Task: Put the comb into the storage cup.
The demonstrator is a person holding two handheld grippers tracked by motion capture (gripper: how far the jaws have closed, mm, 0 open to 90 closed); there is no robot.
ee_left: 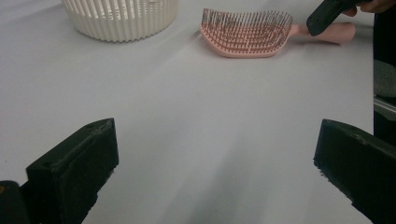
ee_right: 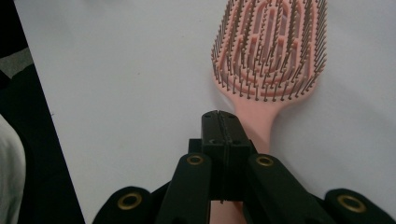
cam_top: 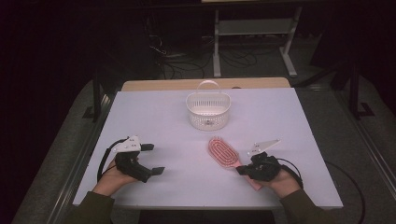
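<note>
Right gripper (cam_top: 241,170), jaws pressed together, hovers over the handle of the pink hairbrush (cam_top: 224,153); left gripper (cam_top: 150,159), jaws spread, rests well left of the hairbrush; basket (cam_top: 208,110) beyond.

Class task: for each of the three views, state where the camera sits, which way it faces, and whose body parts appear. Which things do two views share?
High view: above the table, looking forward and down; both forearms show.
Left gripper view: on the left gripper, facing the basket and pink hairbrush.
Right gripper view: on the right gripper, looking down the brush, jaws shut above its handle.
Shared: the hairbrush.
</note>
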